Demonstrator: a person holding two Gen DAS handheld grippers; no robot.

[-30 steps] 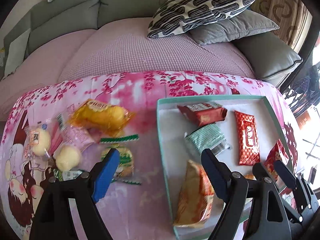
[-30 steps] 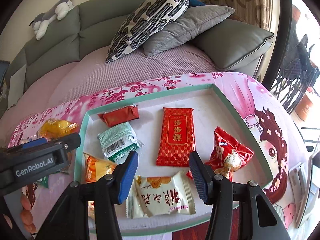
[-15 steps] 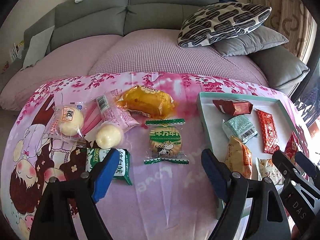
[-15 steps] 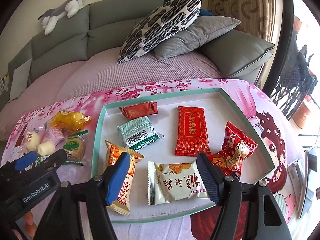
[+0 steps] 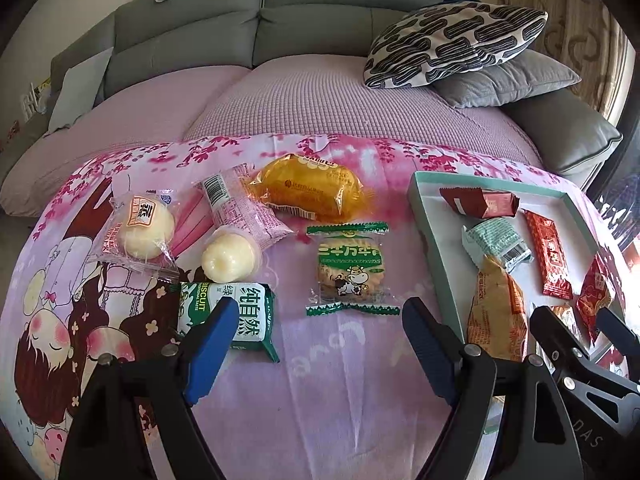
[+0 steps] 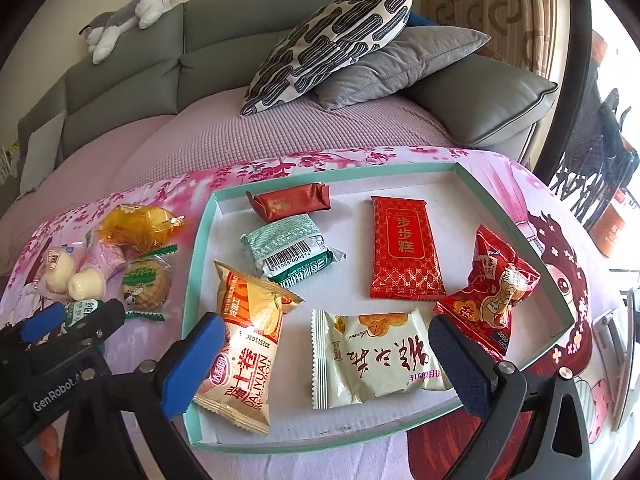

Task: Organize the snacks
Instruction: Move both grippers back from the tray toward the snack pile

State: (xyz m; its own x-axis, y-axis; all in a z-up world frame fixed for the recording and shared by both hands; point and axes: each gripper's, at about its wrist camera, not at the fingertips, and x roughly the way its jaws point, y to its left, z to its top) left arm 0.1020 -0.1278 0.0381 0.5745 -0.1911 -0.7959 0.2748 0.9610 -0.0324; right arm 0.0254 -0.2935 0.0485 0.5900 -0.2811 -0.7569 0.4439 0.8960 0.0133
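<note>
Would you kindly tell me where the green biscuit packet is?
In the left wrist view, the green biscuit packet lies on the pink cloth, left of the teal tray, below the round bun.

Left claw (image 5: 316,342) and right claw (image 6: 326,360) gape (both empty).

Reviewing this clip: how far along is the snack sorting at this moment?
Roughly halfway. Six packets already lie in the teal tray, among them the egg roll pack and the red flat packet. Nothing is in hand: the left gripper and the right gripper both have open, empty jaws. Six snacks are left on the cloth, including the cow biscuit and the green biscuit pack.
</note>
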